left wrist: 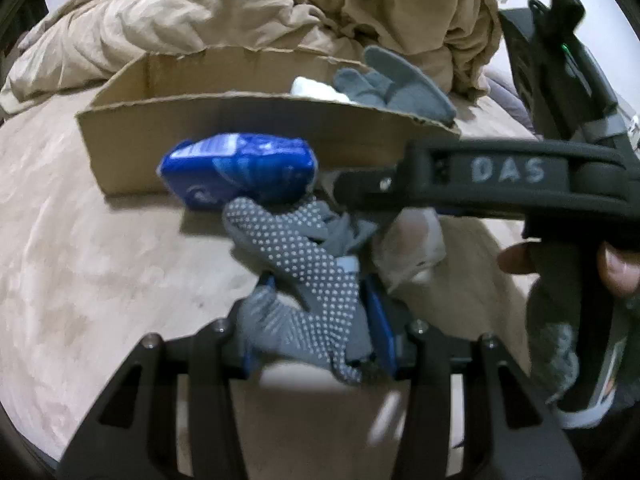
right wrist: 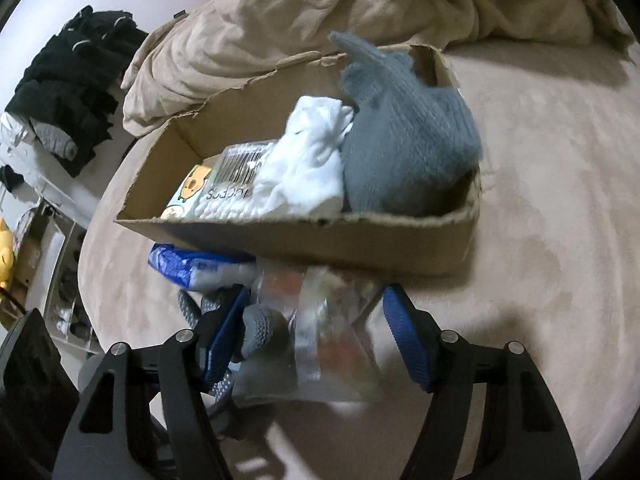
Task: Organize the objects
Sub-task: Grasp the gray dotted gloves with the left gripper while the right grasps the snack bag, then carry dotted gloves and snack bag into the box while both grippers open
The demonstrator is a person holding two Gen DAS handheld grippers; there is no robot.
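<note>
A low cardboard box stands on the beige bed. In it lie a grey knitted item, a white cloth and a printed packet. A blue packet lies against the box's near wall. My left gripper is shut on a grey dotted glove. My right gripper is open around a clear plastic bag; it crosses the left wrist view beside the glove. I cannot tell whether its pads touch the bag.
A rumpled tan blanket is piled behind the box. Dark clothes hang off the bed's left side above shelves. The beige bedcover stretches to the right of the box.
</note>
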